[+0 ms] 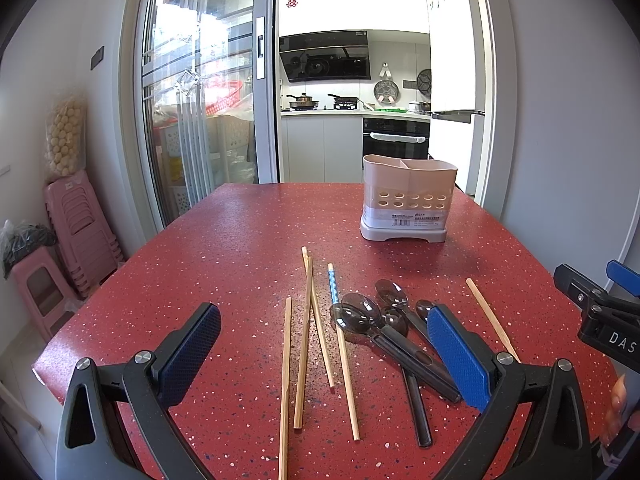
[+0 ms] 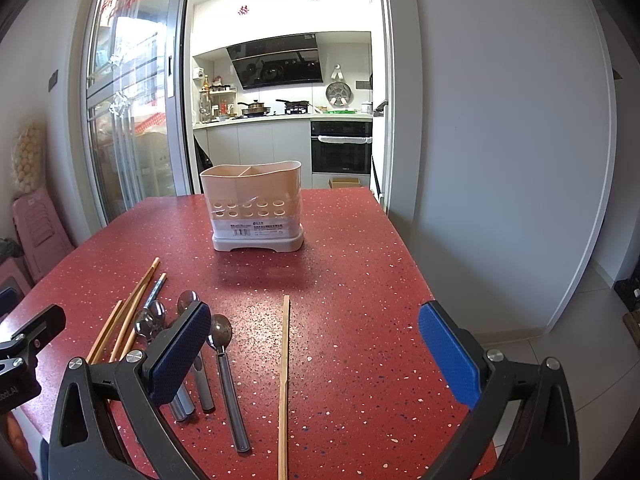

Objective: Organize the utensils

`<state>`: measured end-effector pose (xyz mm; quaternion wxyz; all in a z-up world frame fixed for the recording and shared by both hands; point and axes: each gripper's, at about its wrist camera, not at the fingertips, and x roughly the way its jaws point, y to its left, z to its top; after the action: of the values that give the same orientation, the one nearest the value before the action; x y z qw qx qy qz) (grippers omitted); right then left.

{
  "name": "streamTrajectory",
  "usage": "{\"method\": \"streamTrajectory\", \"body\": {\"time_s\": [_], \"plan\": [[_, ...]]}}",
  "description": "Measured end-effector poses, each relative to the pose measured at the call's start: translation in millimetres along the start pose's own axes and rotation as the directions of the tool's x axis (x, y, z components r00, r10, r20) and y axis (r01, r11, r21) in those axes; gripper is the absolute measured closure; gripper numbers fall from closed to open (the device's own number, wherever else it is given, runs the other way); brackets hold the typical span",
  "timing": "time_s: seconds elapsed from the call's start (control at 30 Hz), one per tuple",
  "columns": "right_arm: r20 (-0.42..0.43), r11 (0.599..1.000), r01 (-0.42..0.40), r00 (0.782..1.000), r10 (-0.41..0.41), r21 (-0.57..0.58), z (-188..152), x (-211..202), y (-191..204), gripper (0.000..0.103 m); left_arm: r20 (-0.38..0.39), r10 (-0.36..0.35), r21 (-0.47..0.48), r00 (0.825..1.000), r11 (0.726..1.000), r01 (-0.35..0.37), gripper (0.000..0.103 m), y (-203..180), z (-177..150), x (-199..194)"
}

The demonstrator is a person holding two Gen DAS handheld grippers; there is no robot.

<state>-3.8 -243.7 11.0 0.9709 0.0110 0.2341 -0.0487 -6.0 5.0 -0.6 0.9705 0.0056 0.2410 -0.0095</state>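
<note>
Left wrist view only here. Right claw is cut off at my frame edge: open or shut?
Observer: Open. The right claw has its fingers wide apart and holds nothing.
Operator: What's it lined up on?
Observer: The lone chopstick lies flat on the table between its fingers, nearer the left one, its far end towards the holder.
Operator: Anything behind the holder? It blocks my view.
Observer: A cardboard box on the floor past the table's far edge, below the oven.
</note>
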Motion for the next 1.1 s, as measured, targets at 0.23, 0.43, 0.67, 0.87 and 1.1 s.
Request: {"method": "streamTrajectory", "body": {"time_s": [0.23,0.43,0.67,0.87,1.1], "plan": [[0.001,1.000,0.001,1.000,-0.001,0.000,0.0,-0.3,0.4,0.000,-0.002,-0.003,0.000,1.000,1.000,0.003,0.000,-1.4,-0.5,0.0],[-0.001,1.000,-0.004,1.000,0.004,0.001,-0.6,0.1,0.8,0.000,-0.003,-0.003,0.001,1.000,1.000,0.003,0.000,-2.0,-0.3,0.0],[-0.001,1.000,-0.005,1.000,0.005,0.002,-0.8,0.6,2.6,0.000,-0.003,-0.004,0.003,1.000,1.000,0.004,0.000,-2.0,-0.3,0.0],[-0.002,1.000,-0.007,1.000,0.007,0.002,-0.2,0.9,3.1,0.000,-0.005,-0.005,0.004,1.000,1.000,0.005,0.000,-2.1,-0.4,0.5],[-0.009,1.000,-0.005,1.000,0.005,0.001,-0.9,2.9,4.6,0.000,-0.016,-0.009,0.006,1.000,1.000,0.009,0.000,-2.4,-0.8,3.4]]}}
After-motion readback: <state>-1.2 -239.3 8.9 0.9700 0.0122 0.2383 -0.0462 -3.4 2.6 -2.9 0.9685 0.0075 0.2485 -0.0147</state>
